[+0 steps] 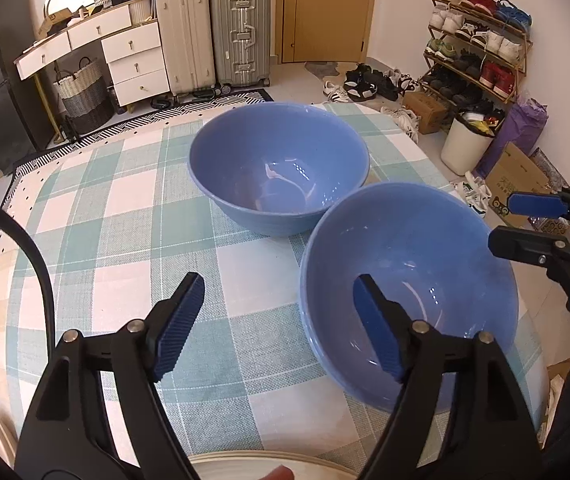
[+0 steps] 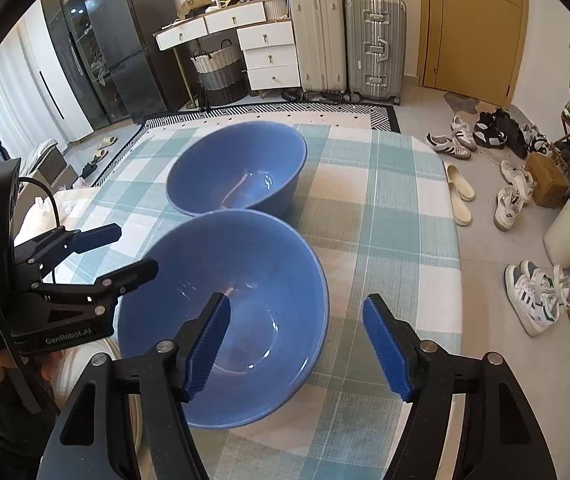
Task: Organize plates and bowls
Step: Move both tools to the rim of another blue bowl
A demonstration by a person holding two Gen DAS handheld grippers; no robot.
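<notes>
Two blue bowls stand side by side, rims nearly touching, on a green-and-white checked tablecloth (image 1: 125, 200). The far bowl (image 1: 277, 152) (image 2: 237, 160) is empty. The near bowl (image 1: 425, 248) (image 2: 225, 256) is empty too, and both grippers straddle its rim. My left gripper (image 1: 278, 280) (image 2: 137, 249) is open over the bowl's left rim, one finger inside and one outside, pads off the wall. My right gripper (image 2: 295, 299) (image 1: 503, 222) is open over the opposite rim in the same way. A cream plate (image 1: 265, 460) (image 2: 81, 360) lies at the table's near edge.
Beyond the table's far edge are a patterned rug (image 2: 269, 110), two suitcases (image 2: 349, 44) and white drawers (image 2: 269, 56). To the right stand a shoe rack (image 1: 481, 48) and a white bin (image 1: 467, 148), with loose shoes (image 2: 533, 296) nearby. A dark fridge (image 2: 125, 44) stands left.
</notes>
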